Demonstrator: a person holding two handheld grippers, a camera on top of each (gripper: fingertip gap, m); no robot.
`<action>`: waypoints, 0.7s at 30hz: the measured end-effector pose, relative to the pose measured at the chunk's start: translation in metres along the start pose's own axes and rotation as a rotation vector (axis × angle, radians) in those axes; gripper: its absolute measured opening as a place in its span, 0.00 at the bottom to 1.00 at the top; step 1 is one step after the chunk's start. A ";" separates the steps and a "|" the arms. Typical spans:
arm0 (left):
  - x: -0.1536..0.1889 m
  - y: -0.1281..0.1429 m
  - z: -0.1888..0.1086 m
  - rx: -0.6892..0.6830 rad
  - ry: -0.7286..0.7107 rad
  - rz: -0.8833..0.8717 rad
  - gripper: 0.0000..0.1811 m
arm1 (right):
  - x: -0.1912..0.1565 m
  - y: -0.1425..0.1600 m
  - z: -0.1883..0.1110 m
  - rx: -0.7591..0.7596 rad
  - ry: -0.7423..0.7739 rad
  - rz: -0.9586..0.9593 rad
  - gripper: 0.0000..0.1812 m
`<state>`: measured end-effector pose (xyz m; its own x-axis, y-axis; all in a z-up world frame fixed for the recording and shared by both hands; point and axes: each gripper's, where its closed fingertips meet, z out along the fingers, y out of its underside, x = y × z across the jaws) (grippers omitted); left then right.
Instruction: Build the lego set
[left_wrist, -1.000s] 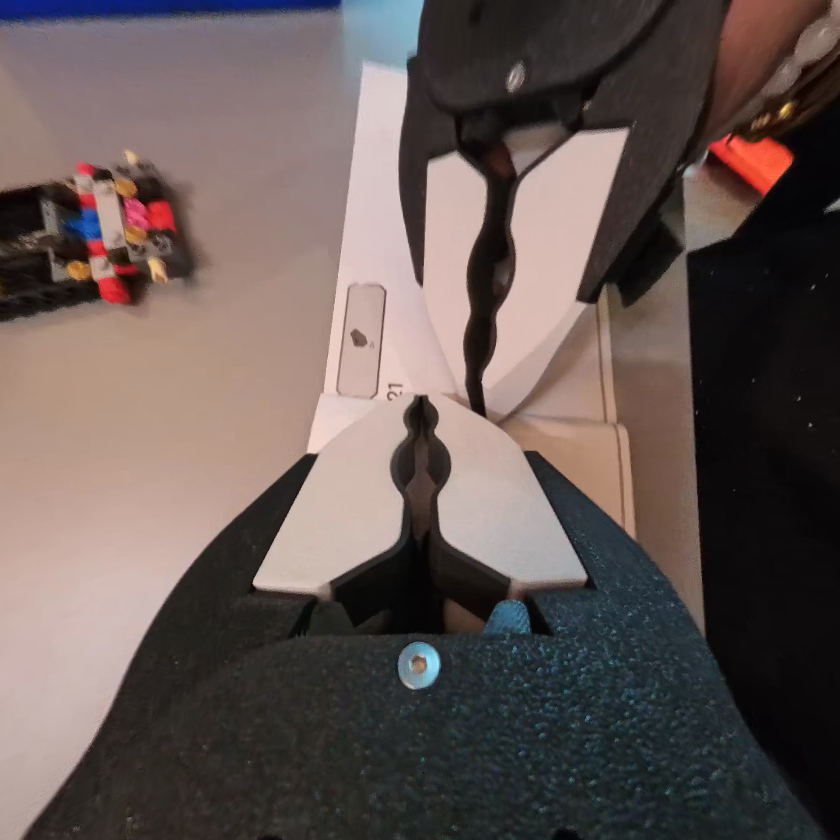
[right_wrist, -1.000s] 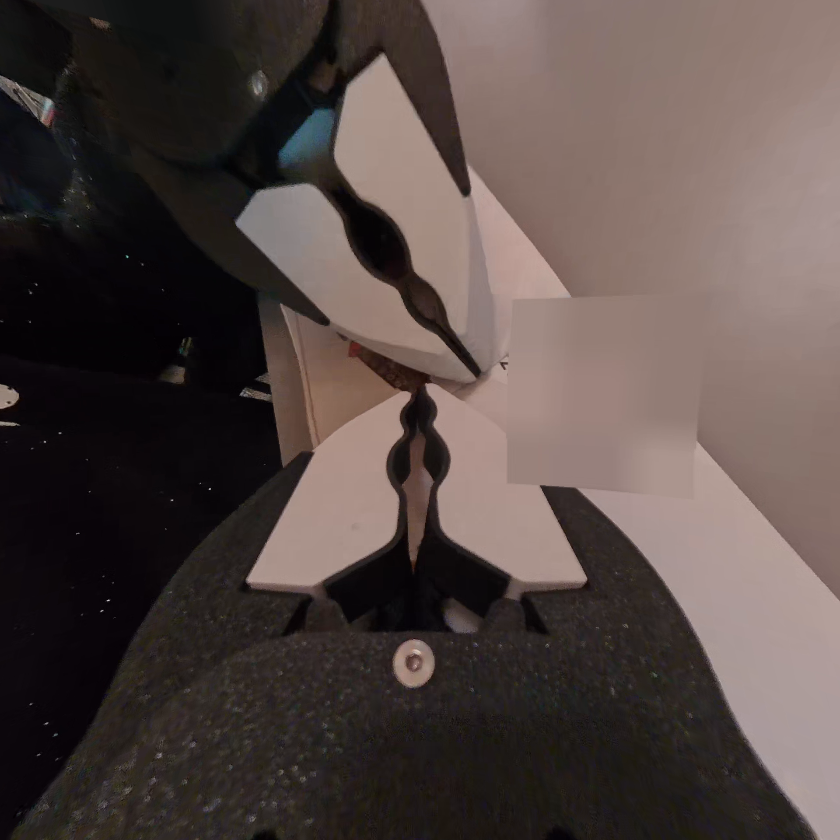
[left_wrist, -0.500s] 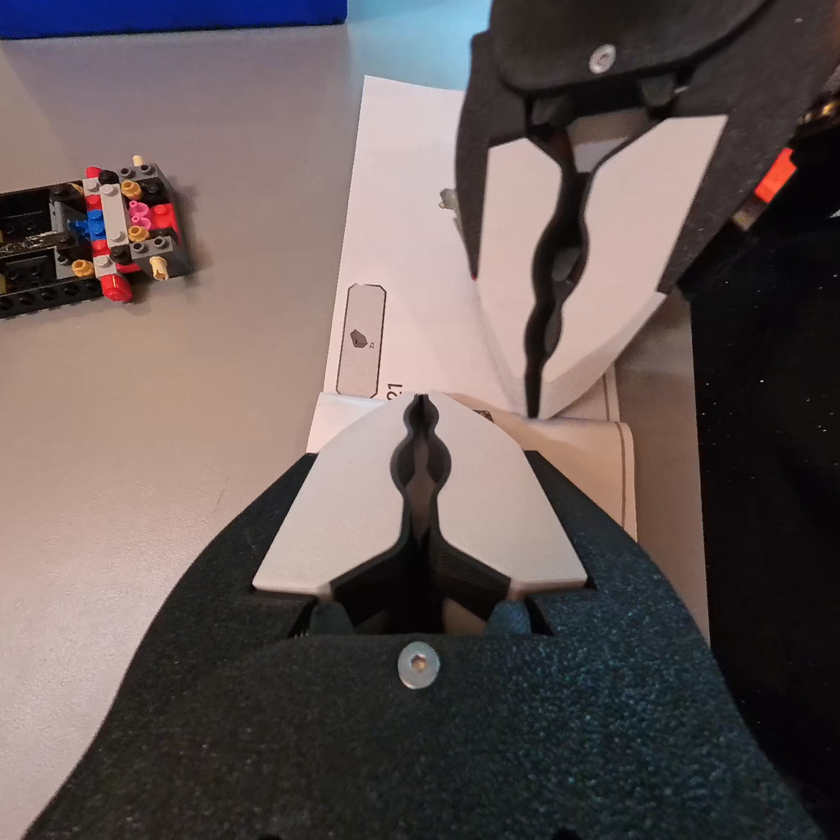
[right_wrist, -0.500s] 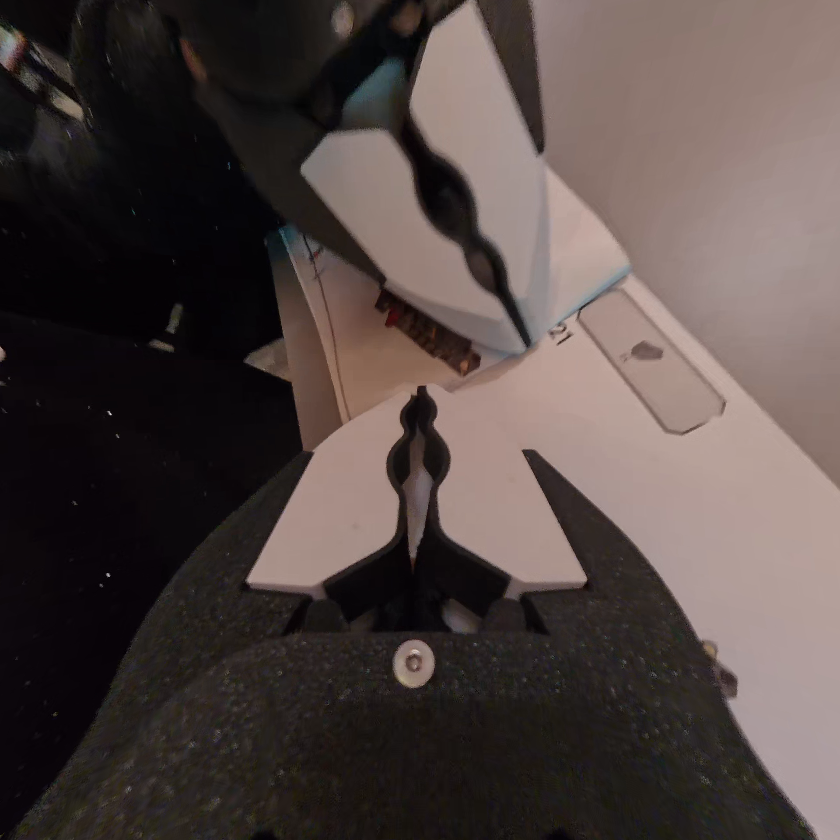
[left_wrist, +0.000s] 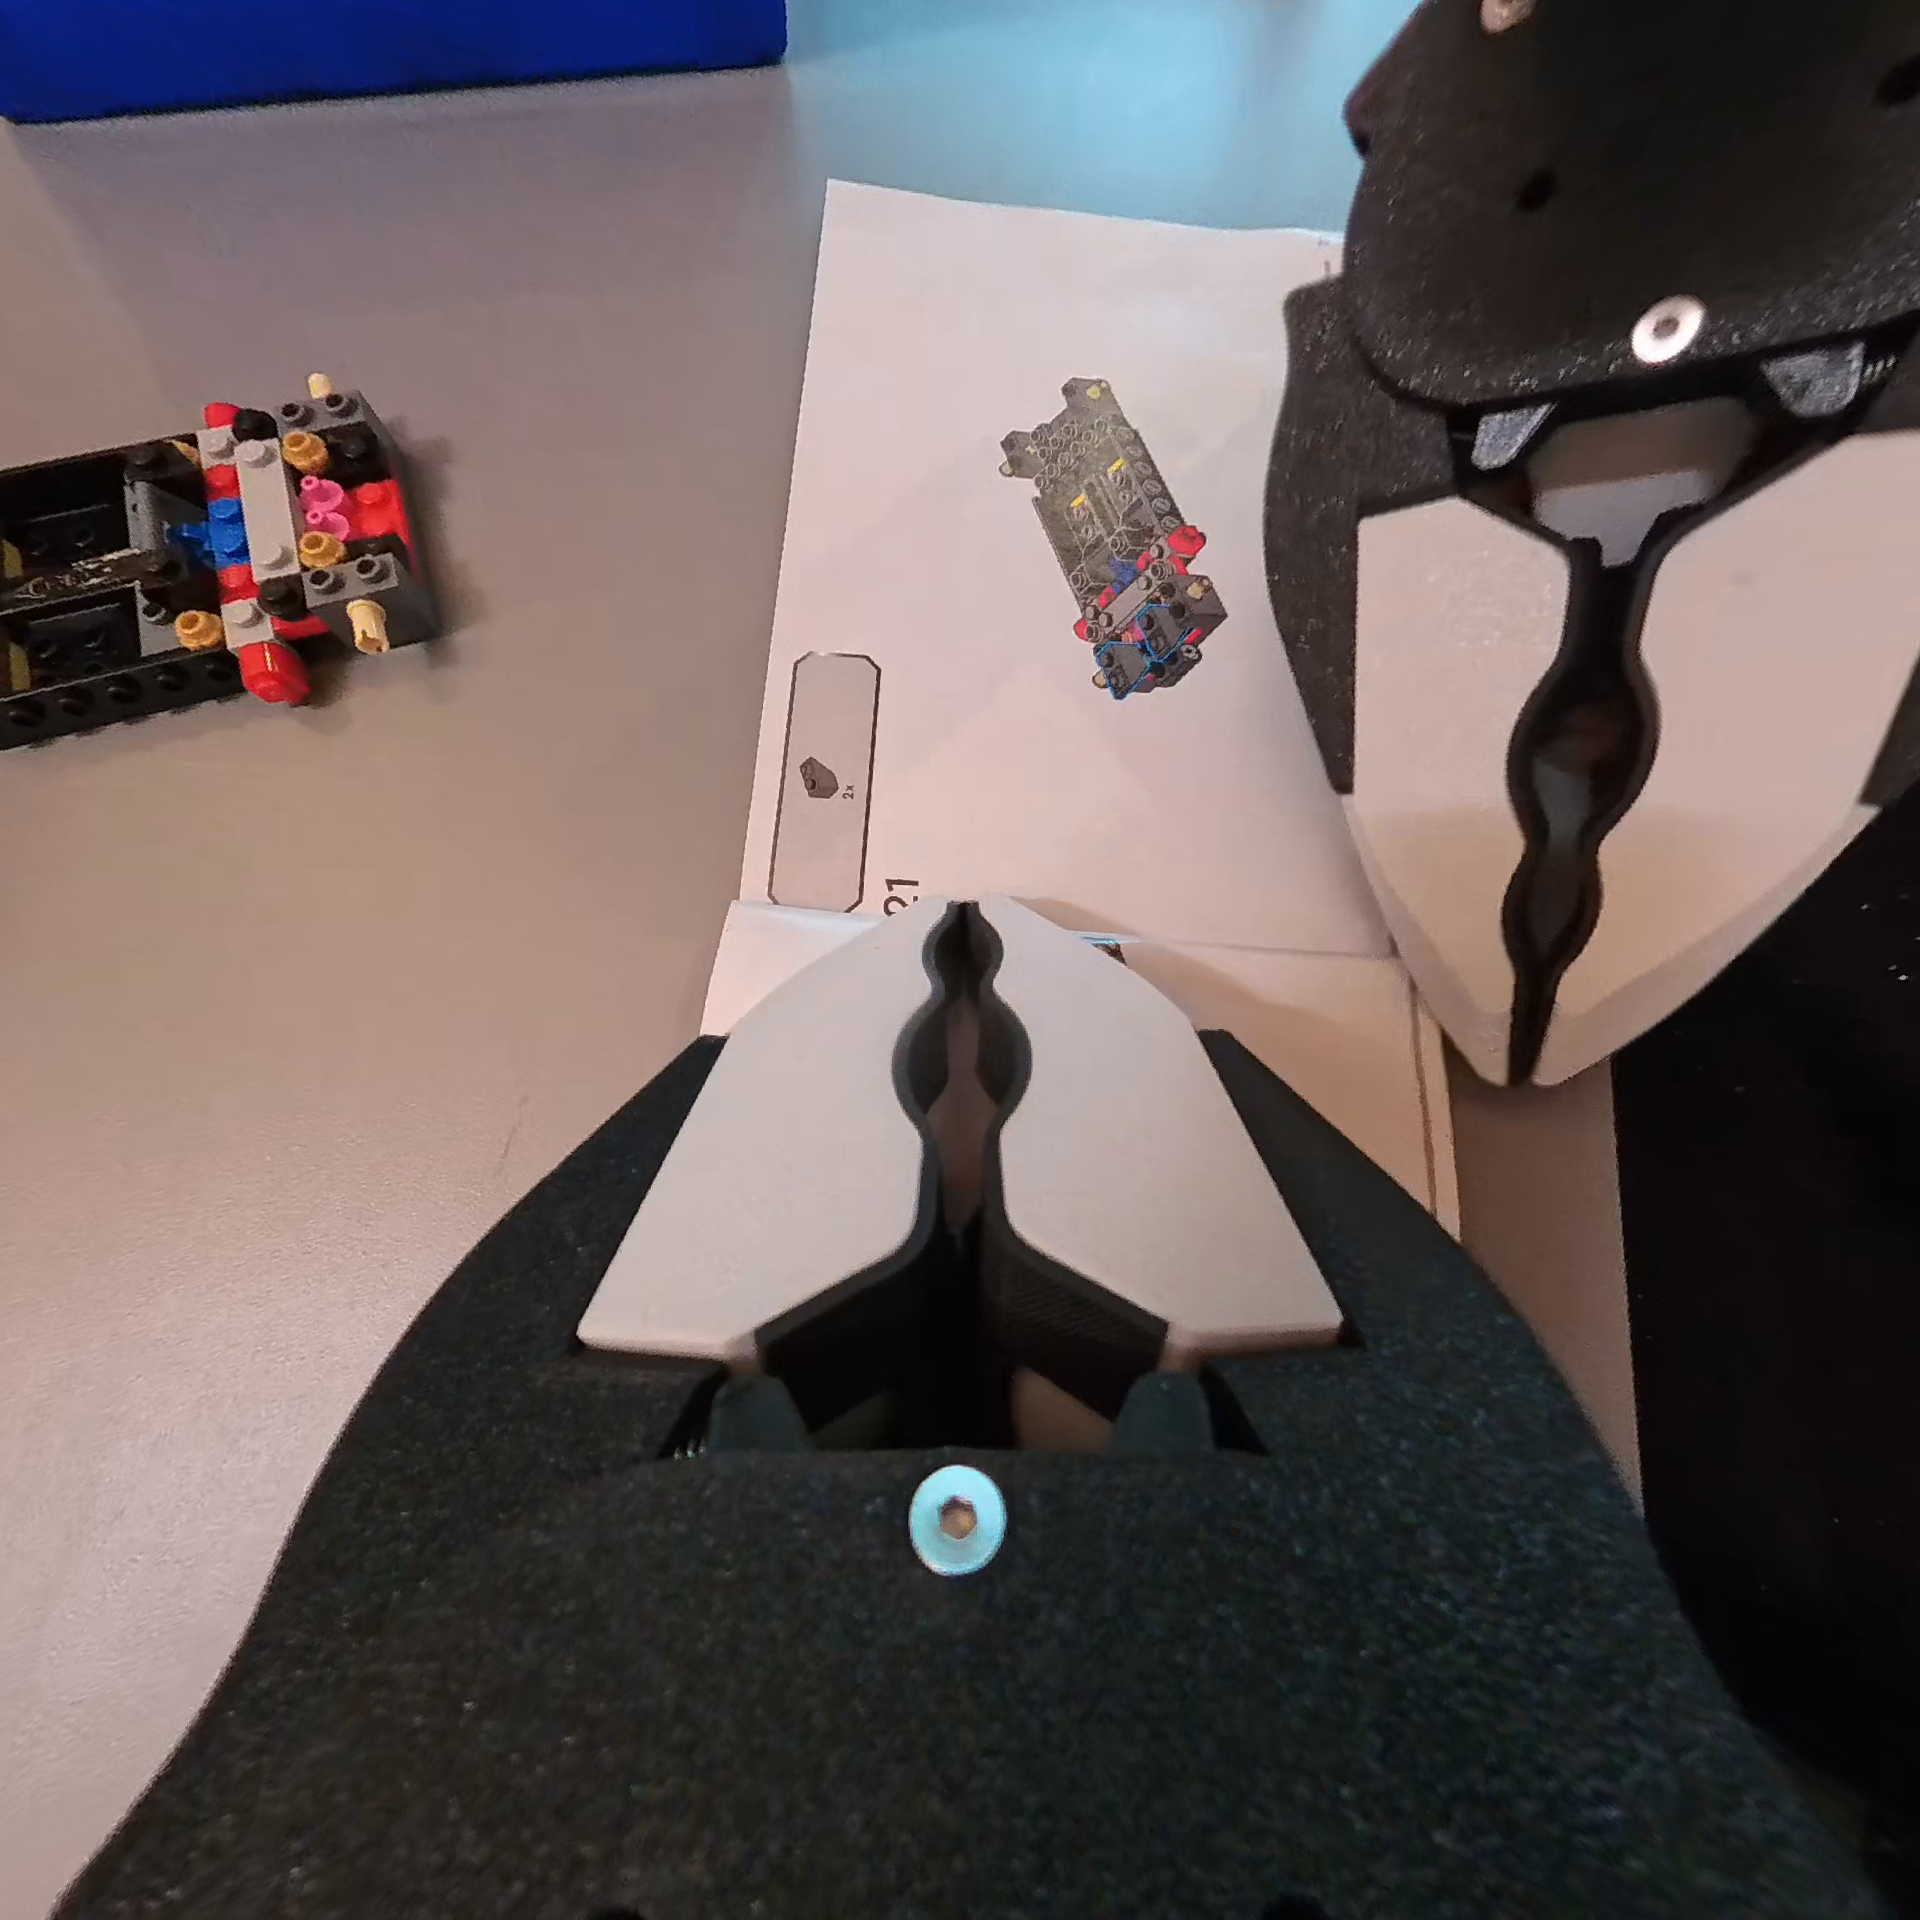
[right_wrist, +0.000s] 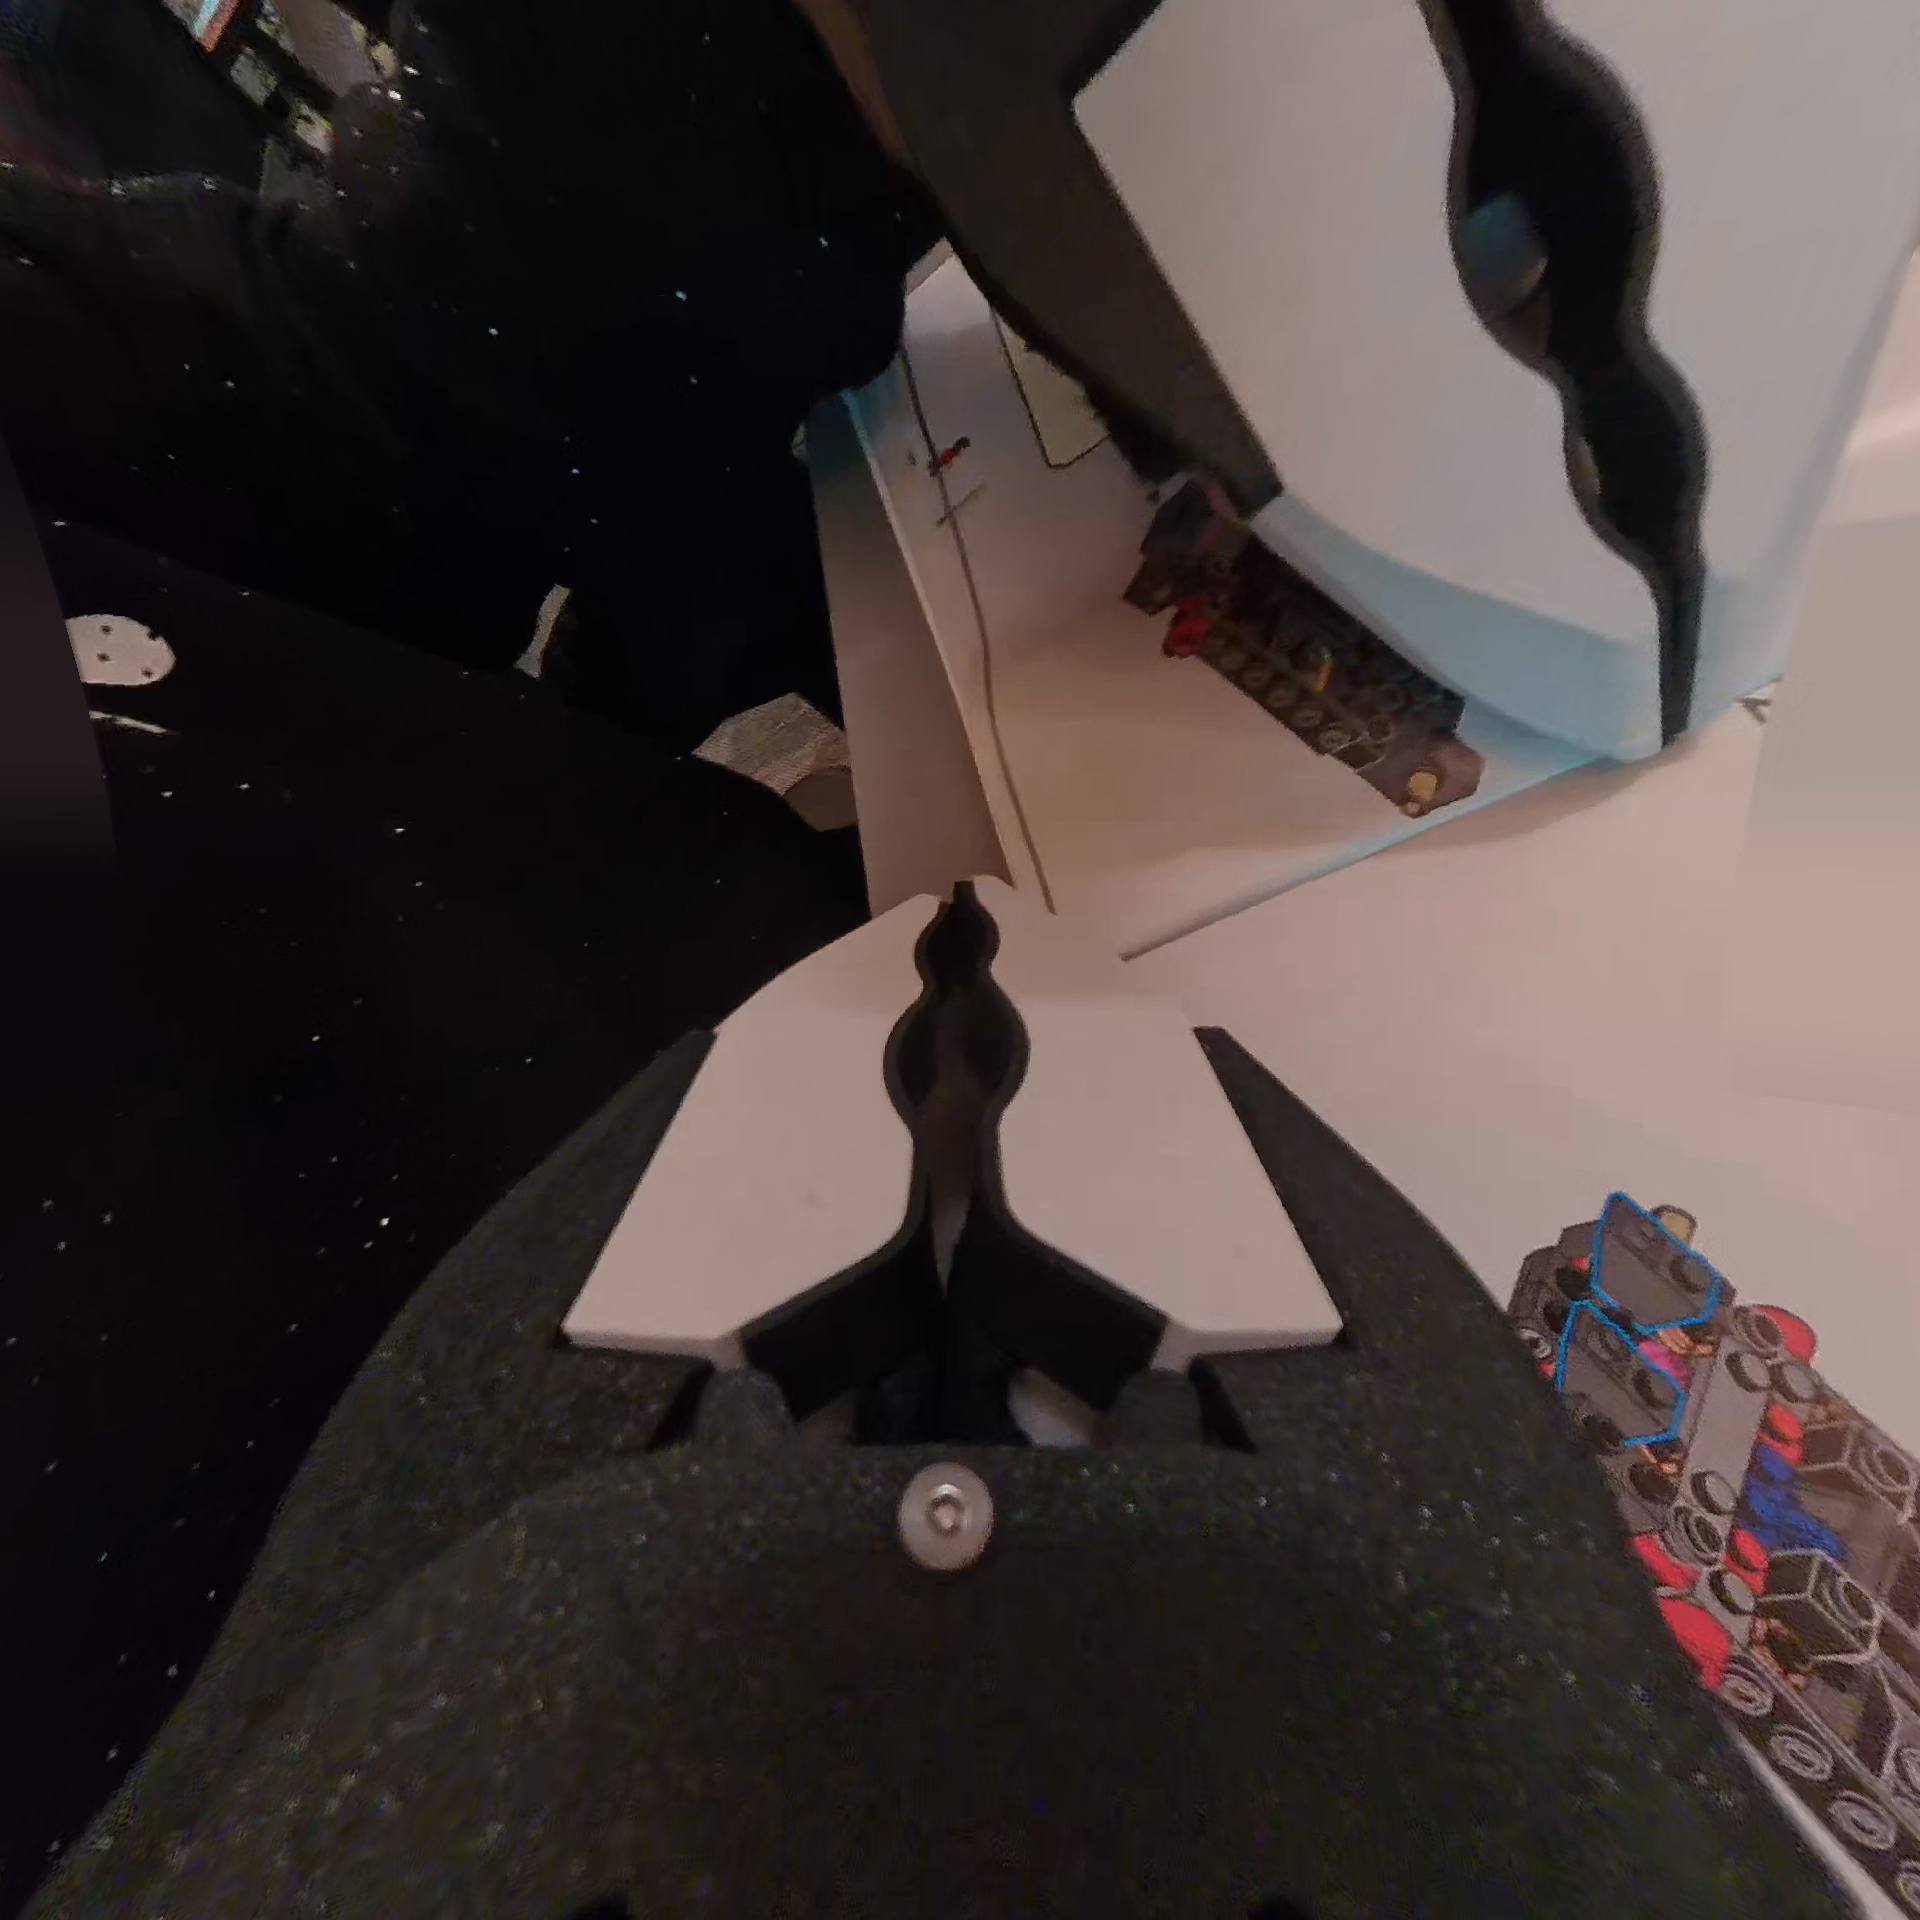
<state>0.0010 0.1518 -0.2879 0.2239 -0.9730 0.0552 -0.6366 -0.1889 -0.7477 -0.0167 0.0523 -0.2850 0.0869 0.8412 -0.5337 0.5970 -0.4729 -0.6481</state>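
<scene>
Both hand-held grippers closed, empty: left (left_wrist: 961, 914) and right (left_wrist: 1525, 1060) over instruction booklet (left_wrist: 1039, 416); lego model (left_wrist: 208, 551) at 10 o'clock on bench (left_wrist: 416, 1039).

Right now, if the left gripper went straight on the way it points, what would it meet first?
Most likely the instruction booklet: the left gripper, fingers shut and empty, has its tips over the open page. The lego build lies well off to the left and the right gripper off to the right. Height above the paper is unclear.
</scene>
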 end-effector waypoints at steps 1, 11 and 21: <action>0.000 0.000 0.000 0.001 -0.001 0.003 0.00 | 0.000 -0.006 -0.003 0.026 -0.009 -0.022 0.00; -0.025 0.004 -0.116 0.089 -0.443 -0.054 0.07 | 0.055 -0.039 -0.050 0.060 0.273 -0.372 0.00; -0.062 0.035 -0.242 0.211 -0.926 -0.149 0.49 | 0.051 -0.122 -0.083 0.532 0.498 -0.628 0.79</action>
<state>-0.2143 0.1736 -0.1573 0.8434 -0.4336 -0.3173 -0.4285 -0.1866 -0.8840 -0.0184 0.1746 -0.1880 0.2768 0.9383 0.2074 0.2205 0.1481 -0.9641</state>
